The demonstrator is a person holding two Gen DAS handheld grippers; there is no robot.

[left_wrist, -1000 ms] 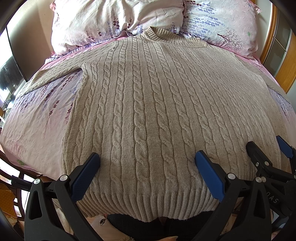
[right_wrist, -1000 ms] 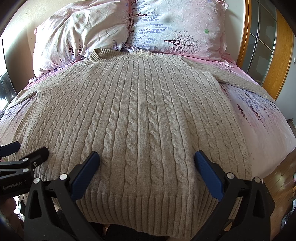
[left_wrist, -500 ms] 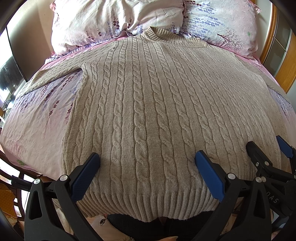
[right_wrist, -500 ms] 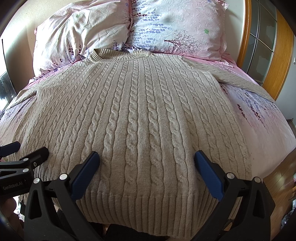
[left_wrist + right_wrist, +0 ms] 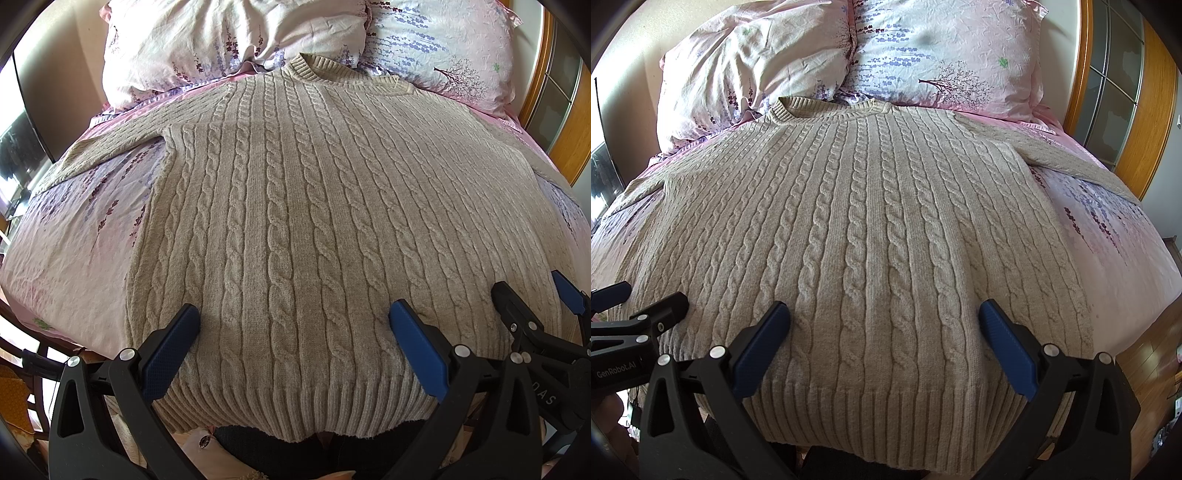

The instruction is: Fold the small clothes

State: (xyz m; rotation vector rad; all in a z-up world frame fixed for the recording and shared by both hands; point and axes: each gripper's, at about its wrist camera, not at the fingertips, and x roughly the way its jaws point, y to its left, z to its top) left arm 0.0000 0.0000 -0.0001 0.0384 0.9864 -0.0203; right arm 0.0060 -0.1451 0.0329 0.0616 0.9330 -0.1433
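While both the left gripper [image 5: 293, 338] and right gripper [image 5: 884, 338] gape empty, the soft, floppy sweater [image 5: 314, 221] looks best pinched at its ribbed hem [image 5: 886, 417], bottom of frame.

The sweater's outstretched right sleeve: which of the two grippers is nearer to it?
Right. The right gripper hovers over the hem on the side where that sleeve stretches out; the left gripper hovers nearer the opposite sleeve.
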